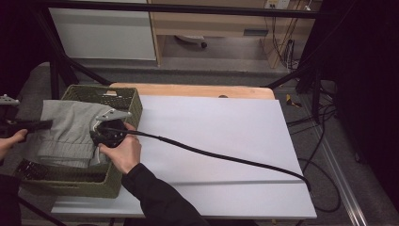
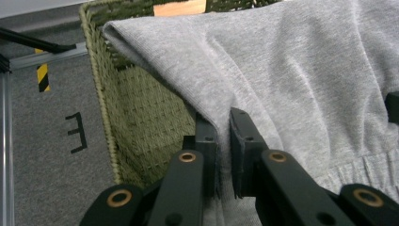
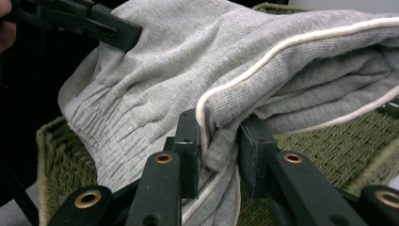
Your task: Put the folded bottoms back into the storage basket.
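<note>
Left gripper [image 2: 225, 141]: fingers [image 2: 207, 141] pinching a fold of the grey sweatpants [image 2: 291, 80], fabric squeezed in the narrow gap between both pads. Seen in the left gripper view, the cloth drapes from that pinch up and across the rim of the green woven basket [image 2: 141, 117]; elastic ribbed cuff or waistband bunched at lower right. In the high view the left gripper [image 1: 44, 124] comes in from the left edge, held level, left hand [image 1: 11, 139] behind it.

Right gripper [image 3: 221, 155]: fingers [image 3: 188, 150] clamped on a thick folded edge of the same sweatpants [image 3: 188, 66], several layers with white piping caught between the pads. Ribbed band hangs at lower left in the right gripper view; the left gripper's fingers [image 3: 113, 32] bite the cloth at upper left. In the high view the right gripper [image 1: 99, 155] points down at the near right side of the garment, right hand [image 1: 120, 150] wrapped around it, black cable [image 1: 211, 154] trailing across the counter [image 1: 226, 132].

Sweatpants [image 1: 70, 129]: folded, stretched between both grippers, over the open top of the basket [image 1: 127, 101], partly resting on its far rim. Whether the bottom layers touch the basket floor, cannot tell.

Basket sits at the left end of the counter, overhanging its left edge. Counter covered with a white sheet, wood edge at the far side.
</note>
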{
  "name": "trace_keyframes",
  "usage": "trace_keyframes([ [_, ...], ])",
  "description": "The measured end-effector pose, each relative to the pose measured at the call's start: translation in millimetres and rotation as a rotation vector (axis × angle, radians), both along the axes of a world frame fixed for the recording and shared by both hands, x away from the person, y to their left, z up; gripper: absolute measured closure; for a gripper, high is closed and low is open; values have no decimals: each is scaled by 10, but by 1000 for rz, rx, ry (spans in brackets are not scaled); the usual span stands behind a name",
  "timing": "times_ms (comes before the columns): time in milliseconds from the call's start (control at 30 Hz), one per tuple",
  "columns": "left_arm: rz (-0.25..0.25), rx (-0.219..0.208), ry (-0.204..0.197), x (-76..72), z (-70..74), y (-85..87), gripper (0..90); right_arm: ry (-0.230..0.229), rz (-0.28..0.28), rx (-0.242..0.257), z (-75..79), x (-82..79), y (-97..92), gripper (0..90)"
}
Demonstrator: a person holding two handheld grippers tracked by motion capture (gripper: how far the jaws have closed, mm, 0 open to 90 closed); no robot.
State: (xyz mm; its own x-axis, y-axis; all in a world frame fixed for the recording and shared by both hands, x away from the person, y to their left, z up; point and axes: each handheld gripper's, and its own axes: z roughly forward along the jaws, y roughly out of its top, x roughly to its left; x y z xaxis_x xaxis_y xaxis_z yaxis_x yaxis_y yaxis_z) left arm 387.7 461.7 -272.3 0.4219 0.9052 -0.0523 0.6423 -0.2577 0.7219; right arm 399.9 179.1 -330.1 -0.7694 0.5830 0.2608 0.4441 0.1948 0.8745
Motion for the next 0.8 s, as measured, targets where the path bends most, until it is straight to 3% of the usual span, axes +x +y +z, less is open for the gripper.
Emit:
trace_keyframes([
  [600, 22, -13, 56, 96, -398, 39, 826, 12, 1, -72, -301, 38, 94, 710],
  [667, 35, -9, 57, 118, -441, 37, 801, 2, 16, -97, -318, 52, 94, 627],
  [700, 42, -9, 48, 129, -461, 37, 750, 9, 28, -113, -327, 65, 89, 552],
  [767, 42, -19, 11, 132, -477, 35, 624, -37, 29, -109, -338, 71, 65, 387],
  [800, 43, -32, 6, 129, -475, 28, 582, -41, 30, -105, -325, 76, 40, 355],
])
